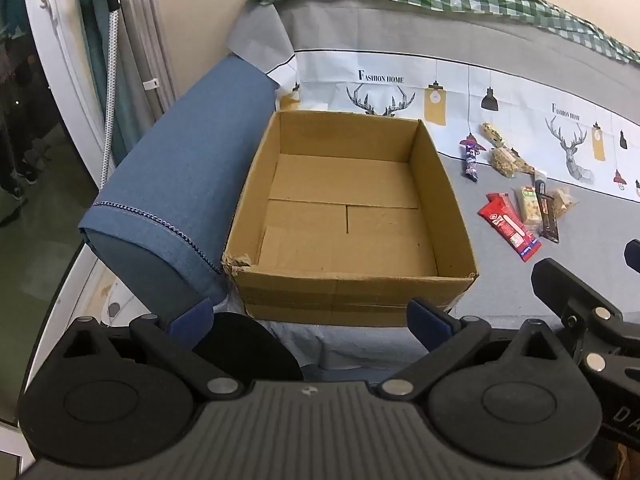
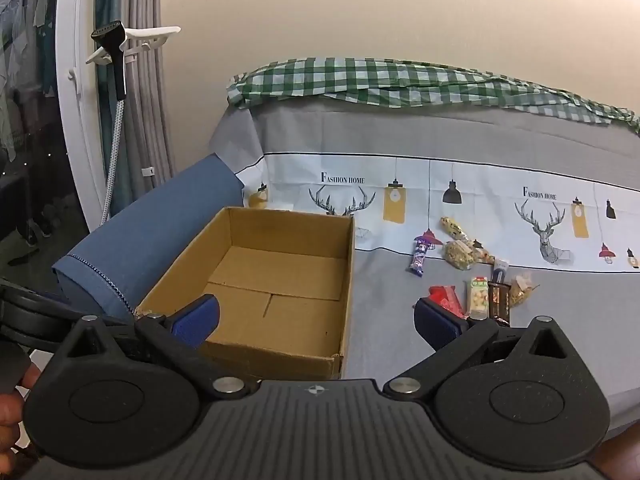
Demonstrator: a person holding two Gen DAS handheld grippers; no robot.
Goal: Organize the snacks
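window w/ curtains (image 2: 148, 120) and a hanging steamer head (image 2: 114, 52) sitting at far left. next, a blue bolster cushion (image 1: 176, 184) lying against the left wall of the cardboard box (image 1: 448, 200), touching it. box sitting open-topped on the bed (image 2: 400, 128), nothing showing inside. left claw (image 1: 310, 318) hovering just short of the box's near wall, blue pads (image 1: 430, 322) standing wide apart, nothing btwn them. right of the box, snacks lying on the grey sheet, well apart from it: purple wrapper (image 1: 471, 162), clear nut-bar packs (image 1: 505, 158), then red wrapper (image 1: 510, 226), pale green-topped pack (image 1: 530, 202), dark brown bar (image 1: 547, 216), small clear bag (image 1: 565, 198) bunching close together. right claw (image 2: 316, 320) also spread wide, holding nothing; its right pad (image 2: 436, 324) overlapping the red wrapper in right wrist view, contact can't tell. green checked cloth (image 2: 400, 84) running along the back.
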